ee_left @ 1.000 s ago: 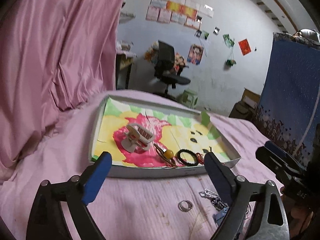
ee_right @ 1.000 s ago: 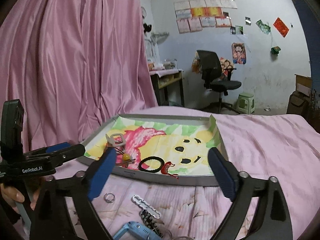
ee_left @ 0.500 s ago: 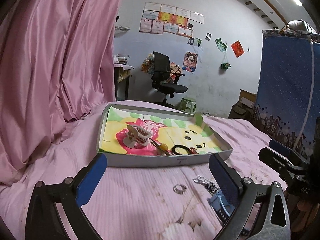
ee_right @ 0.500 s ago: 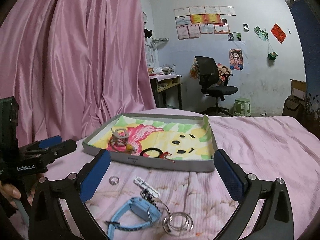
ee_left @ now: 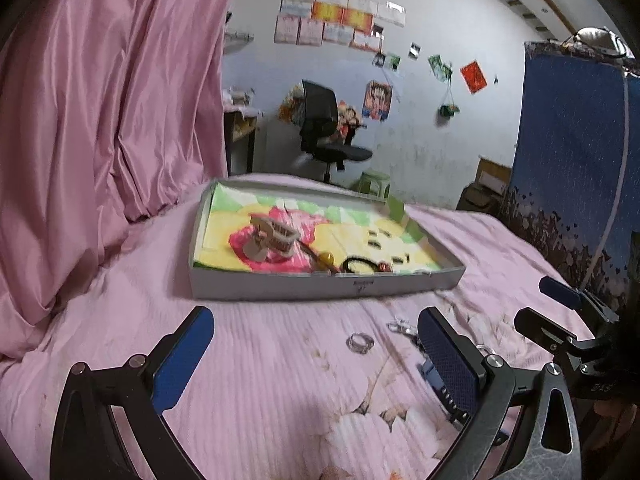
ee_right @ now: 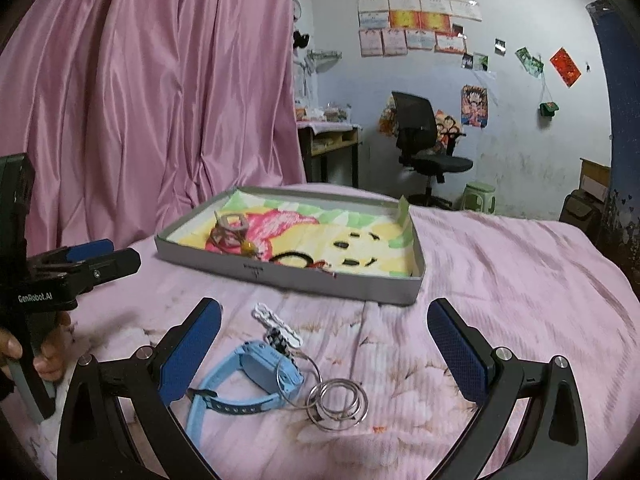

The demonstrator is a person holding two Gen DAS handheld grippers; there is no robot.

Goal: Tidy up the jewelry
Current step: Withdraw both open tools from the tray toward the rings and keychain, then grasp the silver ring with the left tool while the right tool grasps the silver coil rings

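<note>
A shallow grey tray (ee_left: 280,284) (ee_right: 288,276) with a cartoon lining lies on the pink bed. In it are a beige hair claw (ee_left: 272,236), a yellow bead tie (ee_left: 326,258) and a black hair band (ee_left: 360,266) (ee_right: 290,259). On the sheet in front lie a silver ring (ee_left: 361,342), a white chain (ee_right: 276,322), a light blue watch (ee_right: 248,376) and linked silver hoops (ee_right: 340,404). My left gripper (ee_left: 316,356) is open over bare sheet, left of the ring. My right gripper (ee_right: 324,352) is open, with the watch and hoops between its fingers and below.
A pink curtain (ee_left: 100,120) hangs at the left and a blue curtain (ee_left: 576,168) at the right. An office chair (ee_right: 424,140) and a green stool (ee_right: 480,198) stand beyond the bed. A hand (ee_right: 48,356) holds the left gripper's handle.
Both grippers have drawn back from the tray toward me. The watch and the silver hoops have come fully into the right wrist view. Both stay open.
</note>
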